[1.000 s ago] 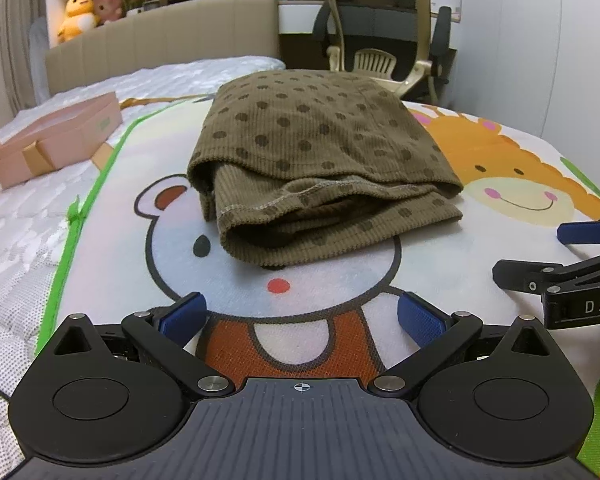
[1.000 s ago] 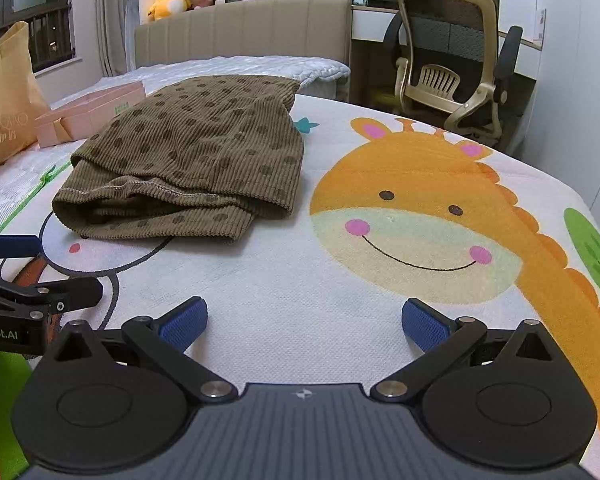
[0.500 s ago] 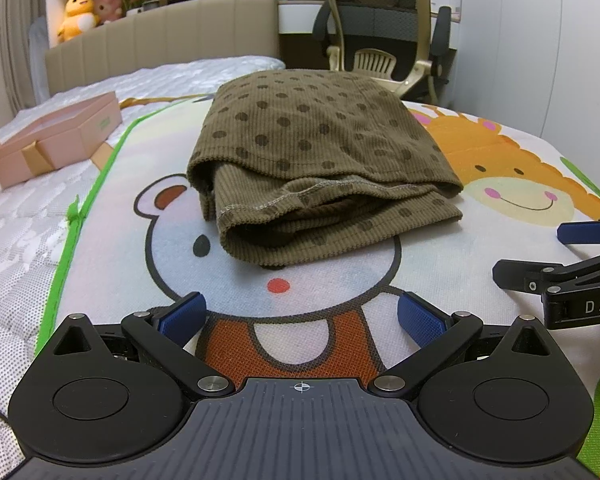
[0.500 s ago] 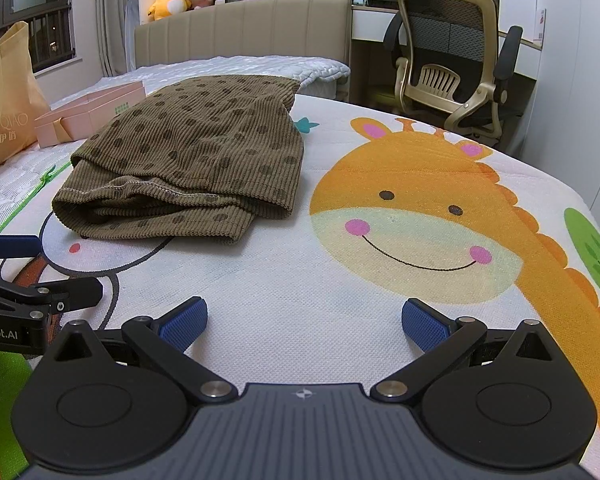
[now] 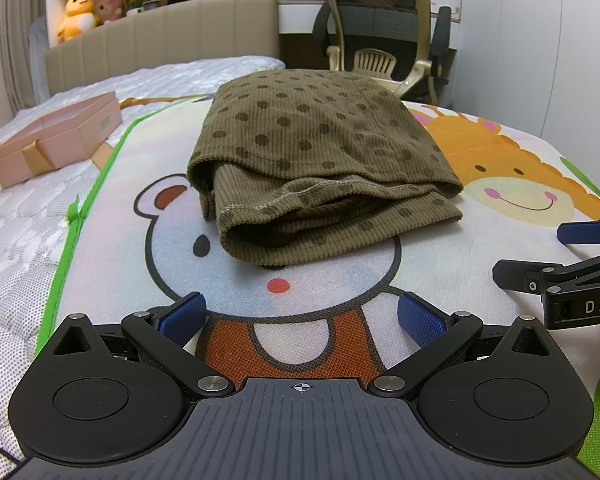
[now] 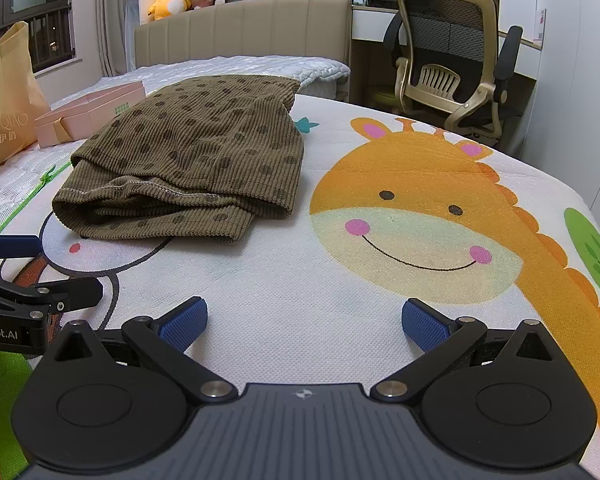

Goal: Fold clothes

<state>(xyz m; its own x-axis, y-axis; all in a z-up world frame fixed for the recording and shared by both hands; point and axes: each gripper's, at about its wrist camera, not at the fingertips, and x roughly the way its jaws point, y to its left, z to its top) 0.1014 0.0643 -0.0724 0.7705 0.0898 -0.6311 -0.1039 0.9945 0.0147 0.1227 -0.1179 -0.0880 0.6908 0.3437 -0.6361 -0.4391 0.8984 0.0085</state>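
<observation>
One folded brown dotted garment [image 5: 316, 168] lies on cartoon mat [image 5: 340, 280], ahead of left tool [image 5: 300, 316], ahead-left of right tool [image 6: 304, 316]. Two tools, both wide, empty, apart from garment.

**Bed with mat, garment and box**

The bed [image 5: 4, 240] fills the lower and middle frame of both views, its white quilted cover bare at the left. A cartoon mat [image 5: 440, 272] lies spread over it, with a bear and a giraffe. A folded olive dotted garment [image 5: 312, 160] rests on the mat at centre. A pink box [image 5: 56, 136] sits on the cover at upper left.
</observation>
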